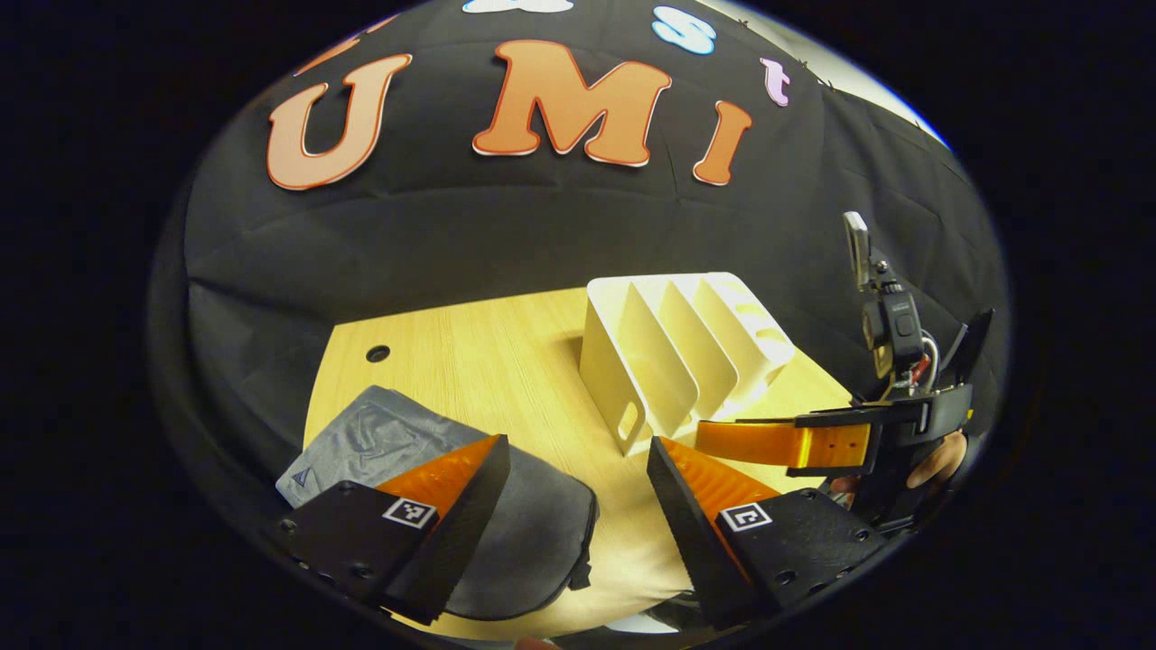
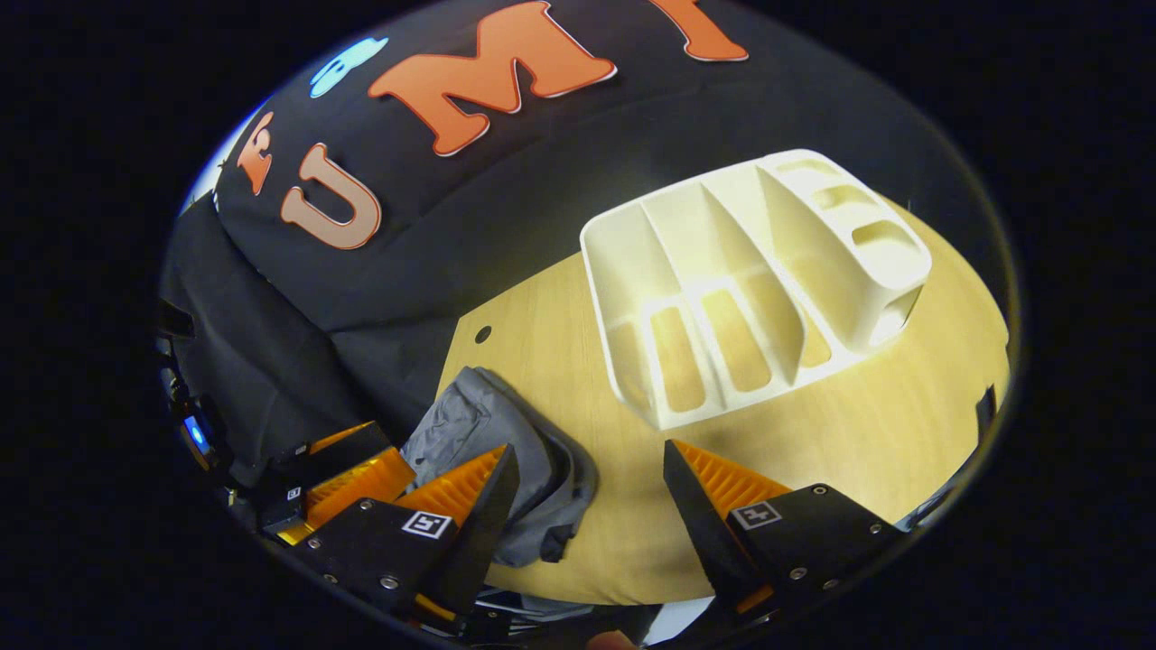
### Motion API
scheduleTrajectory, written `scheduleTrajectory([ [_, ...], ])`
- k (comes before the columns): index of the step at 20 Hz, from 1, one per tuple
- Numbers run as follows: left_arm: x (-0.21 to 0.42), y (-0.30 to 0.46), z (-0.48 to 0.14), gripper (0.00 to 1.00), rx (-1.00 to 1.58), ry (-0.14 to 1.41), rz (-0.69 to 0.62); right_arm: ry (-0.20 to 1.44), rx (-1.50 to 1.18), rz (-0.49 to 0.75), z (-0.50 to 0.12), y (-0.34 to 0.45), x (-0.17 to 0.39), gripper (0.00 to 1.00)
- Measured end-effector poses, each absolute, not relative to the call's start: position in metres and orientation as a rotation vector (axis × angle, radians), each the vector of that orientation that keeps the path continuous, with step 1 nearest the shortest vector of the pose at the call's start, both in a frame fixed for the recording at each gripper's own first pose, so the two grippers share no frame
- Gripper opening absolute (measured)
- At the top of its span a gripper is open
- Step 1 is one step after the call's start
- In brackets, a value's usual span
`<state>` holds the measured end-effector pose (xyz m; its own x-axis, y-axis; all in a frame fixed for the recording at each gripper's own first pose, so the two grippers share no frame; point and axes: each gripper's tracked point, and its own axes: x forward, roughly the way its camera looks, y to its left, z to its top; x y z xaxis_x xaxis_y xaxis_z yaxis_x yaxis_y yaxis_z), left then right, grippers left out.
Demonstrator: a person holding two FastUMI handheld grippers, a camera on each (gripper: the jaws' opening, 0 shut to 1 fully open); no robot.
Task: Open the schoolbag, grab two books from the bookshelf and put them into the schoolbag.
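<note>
**Both claws released above the tabletop; schoolbag flat, bookshelf upright**

1. Left claw (image 1: 578, 492): in the left gripper view its two fingers stood wide apart with nothing between them. The claw was released. It hung above the near edge of the wooden tabletop (image 1: 506, 361). One finger overlapped the schoolbag in the picture; whether it touched the fabric could not be told.

2. Right claw (image 2: 591, 501): in the right gripper view its fingers were likewise spread, gripping nothing. The same claw (image 1: 722, 441) appeared at the right of the left gripper view, extended sideways toward the bookshelf base, with a hand (image 1: 939, 460) partly visible behind its body.

3. Schoolbag (image 1: 506, 506): a grey fabric bag lay on the tabletop at the near left. In the right gripper view the schoolbag (image 2: 506, 451) looked rumpled, with a fold along its edge. Whether its opening was undone could not be told.

4. Bookshelf (image 1: 677, 352): a white slotted rack stood upright on the tabletop, toward the back and right of the schoolbag, well apart from it. In the right gripper view the bookshelf (image 2: 750, 280) showed several dividers and cut-out slots in its base; the visible compartments held nothing.

5. Tabletop detail: a small round hole (image 1: 377, 353) sat near the far left corner.
</note>
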<state>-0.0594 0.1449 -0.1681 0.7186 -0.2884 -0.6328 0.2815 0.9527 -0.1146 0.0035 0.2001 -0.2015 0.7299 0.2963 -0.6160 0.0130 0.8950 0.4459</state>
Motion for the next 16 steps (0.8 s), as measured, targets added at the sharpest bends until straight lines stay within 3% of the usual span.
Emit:
scheduleTrajectory([
  [16,-0.043,0.066,-0.001,0.97,-0.022,0.202,0.01,0.215,0.05,0.13,-0.024,0.053,0.019,0.96],
])
